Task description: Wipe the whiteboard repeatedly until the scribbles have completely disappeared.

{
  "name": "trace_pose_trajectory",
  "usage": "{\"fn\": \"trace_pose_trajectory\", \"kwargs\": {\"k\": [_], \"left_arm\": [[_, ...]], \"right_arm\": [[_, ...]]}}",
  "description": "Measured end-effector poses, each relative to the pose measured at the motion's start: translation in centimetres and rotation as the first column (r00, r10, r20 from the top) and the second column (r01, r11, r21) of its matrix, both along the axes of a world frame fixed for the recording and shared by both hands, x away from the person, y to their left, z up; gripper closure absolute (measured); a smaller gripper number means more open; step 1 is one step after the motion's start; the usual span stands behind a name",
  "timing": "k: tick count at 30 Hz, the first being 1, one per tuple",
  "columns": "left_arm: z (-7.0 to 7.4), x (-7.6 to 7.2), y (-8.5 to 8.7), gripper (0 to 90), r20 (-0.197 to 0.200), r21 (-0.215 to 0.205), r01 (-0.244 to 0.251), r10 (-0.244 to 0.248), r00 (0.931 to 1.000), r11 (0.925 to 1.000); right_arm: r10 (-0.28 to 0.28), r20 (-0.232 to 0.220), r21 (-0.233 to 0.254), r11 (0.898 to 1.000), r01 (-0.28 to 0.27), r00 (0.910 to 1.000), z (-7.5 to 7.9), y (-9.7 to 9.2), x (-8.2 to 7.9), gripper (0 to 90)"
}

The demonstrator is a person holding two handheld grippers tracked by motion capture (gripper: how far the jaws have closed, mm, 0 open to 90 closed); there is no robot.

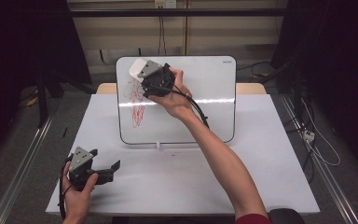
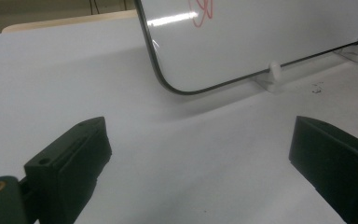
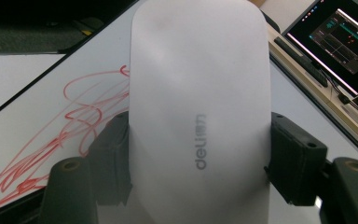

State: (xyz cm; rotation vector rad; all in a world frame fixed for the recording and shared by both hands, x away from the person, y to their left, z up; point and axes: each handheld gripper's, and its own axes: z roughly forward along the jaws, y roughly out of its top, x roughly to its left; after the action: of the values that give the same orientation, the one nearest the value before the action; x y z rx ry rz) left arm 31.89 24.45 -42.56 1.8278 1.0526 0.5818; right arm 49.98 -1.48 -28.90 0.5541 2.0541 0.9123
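White eraser [image 3: 198,116], clamped between right gripper [image 1: 145,74] jaws and held to the propped whiteboard [image 1: 205,93] beside red scribble [image 1: 136,100] for wiping; left gripper [image 1: 106,170] jaws apart, idle over worktop [image 1: 177,177].

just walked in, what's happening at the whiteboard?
A person is wiping a whiteboard that stands propped on the table. The right gripper is shut on a white eraser, held at the board's upper left, by the red scribble, much of which remains. The left gripper rests open on the table, holding nothing.
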Motion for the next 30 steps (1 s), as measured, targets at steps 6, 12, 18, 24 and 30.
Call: {"fn": "trace_pose_trajectory", "kwargs": {"k": [6,12,18,24,30], "left_arm": [[0.1,0.0,-0.1,4.8,-0.002,0.001,0.002,-0.002,1.0,1.0],[0.1,0.2,-0.4,4.8,-0.005,0.004,0.004,-0.004,1.0,1.0],[0.1,0.2,-0.5,4.8,-0.002,0.007,0.007,-0.007,1.0,1.0],[0.0,0.2,-0.5,4.8,-0.001,0.005,0.009,-0.009,1.0,0.9999],[0.0,0.2,-0.3,4.8,-0.001,0.003,0.007,-0.007,1.0,1.0]], "right_arm": [[-0.016,0.011,-0.034,0.999,0.017,0.9998,-0.1,0.5,0.4,31.4],[-0.028,0.018,-0.046,0.999,0.028,0.9995,-0.2,1.0,0.5,31.3],[-0.033,0.021,-0.063,0.997,0.035,0.9992,-0.4,1.3,0.6,31.2],[-0.046,0.035,-0.102,0.994,0.05,0.9983,-1.0,1.8,0.7,31.1],[-0.066,0.06,-0.122,0.99,0.073,0.996,-1.3,2.4,0.7,30.5]]}}
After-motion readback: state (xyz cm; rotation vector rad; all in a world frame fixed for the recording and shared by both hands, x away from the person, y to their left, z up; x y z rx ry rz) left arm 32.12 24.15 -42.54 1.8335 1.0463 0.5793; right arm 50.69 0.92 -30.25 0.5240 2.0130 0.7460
